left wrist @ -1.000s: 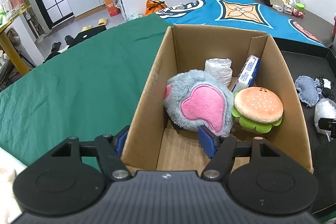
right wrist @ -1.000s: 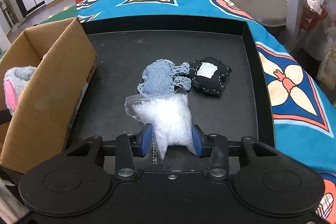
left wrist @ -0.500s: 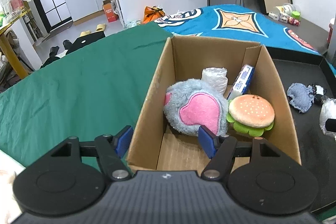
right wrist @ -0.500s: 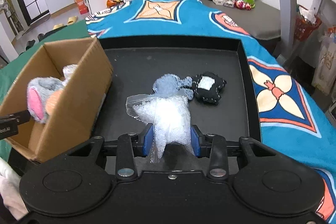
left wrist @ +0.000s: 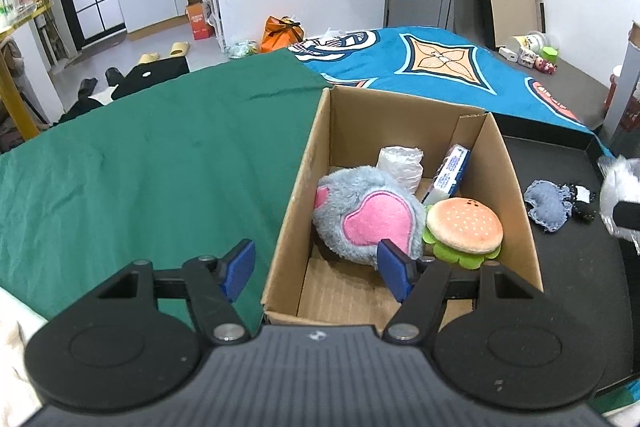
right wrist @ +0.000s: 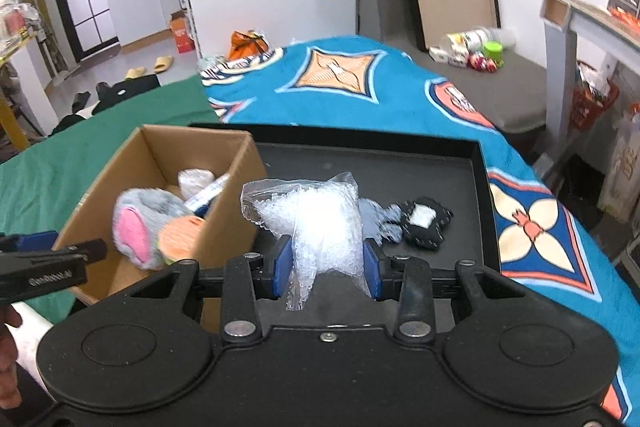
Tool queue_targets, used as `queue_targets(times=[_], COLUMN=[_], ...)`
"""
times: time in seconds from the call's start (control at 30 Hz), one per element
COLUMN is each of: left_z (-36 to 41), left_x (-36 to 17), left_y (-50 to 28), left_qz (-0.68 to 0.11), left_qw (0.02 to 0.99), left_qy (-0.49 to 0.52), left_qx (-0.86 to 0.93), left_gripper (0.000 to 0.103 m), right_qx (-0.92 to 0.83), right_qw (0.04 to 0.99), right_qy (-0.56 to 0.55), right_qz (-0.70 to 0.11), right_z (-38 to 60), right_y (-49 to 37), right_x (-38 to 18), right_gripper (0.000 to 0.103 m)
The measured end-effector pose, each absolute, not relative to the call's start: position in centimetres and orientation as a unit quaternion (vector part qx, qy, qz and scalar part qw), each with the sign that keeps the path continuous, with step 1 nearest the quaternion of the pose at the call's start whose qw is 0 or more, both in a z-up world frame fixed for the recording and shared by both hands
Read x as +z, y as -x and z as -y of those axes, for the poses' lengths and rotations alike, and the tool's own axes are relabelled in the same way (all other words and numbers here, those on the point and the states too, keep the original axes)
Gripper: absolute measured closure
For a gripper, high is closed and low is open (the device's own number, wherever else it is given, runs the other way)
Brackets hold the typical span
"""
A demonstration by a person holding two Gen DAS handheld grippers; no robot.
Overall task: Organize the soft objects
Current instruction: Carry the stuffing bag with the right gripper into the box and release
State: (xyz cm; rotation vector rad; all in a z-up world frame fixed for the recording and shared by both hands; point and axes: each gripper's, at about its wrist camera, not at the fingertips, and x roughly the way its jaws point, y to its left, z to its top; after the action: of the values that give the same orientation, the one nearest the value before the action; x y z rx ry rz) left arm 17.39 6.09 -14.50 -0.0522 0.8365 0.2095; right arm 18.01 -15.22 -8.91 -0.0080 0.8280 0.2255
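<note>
My right gripper point(right wrist: 325, 269) is shut on a clear bag of white beads point(right wrist: 320, 223) and holds it in the air above the black tray point(right wrist: 486, 187), right of the cardboard box point(right wrist: 224, 239). The bag also shows at the right edge of the left wrist view point(left wrist: 618, 203). My left gripper point(left wrist: 316, 267) is open and straddles the box's near left wall point(left wrist: 288, 227). In the box lie a grey and pink plush point(left wrist: 368, 219), a burger plush point(left wrist: 464, 231), a white roll point(left wrist: 400, 165) and a blue and white pack point(left wrist: 452, 173).
A denim plush point(left wrist: 546, 205) and a black plush with a white patch point(right wrist: 426, 221) lie on the tray. A green cloth point(left wrist: 160, 163) covers the table at the left and a blue patterned cloth point(right wrist: 360, 87) lies behind.
My right gripper has risen with the bag of beads and moved left towards the box. My left gripper has risen and drawn back a little; its fingers stay open.
</note>
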Motion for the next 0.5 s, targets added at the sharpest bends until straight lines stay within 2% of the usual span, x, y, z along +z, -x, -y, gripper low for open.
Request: queue_targets(times=[0.23, 0.5], left_z=[-6.5, -7.5], left_x=[-14.3, -14.6], left_y=[-17.2, -17.1], left_qz=[-0.402, -0.406], left_qw=[0.910, 0.908], left_qy=[0.030, 0.050], left_qx=[0.097, 0.093], left_gripper=[0.043, 0.064], right_qx=[0.127, 0.144], right_qw=[0.915, 0.916], right_qy=[0.010, 0.017], right_qz=[-0.383, -0.375], right_z=[13.4, 11.4], right_y=[-17.6, -17.3], right_x=[-7.0, -5.9], right_gripper=[0.066, 0.066])
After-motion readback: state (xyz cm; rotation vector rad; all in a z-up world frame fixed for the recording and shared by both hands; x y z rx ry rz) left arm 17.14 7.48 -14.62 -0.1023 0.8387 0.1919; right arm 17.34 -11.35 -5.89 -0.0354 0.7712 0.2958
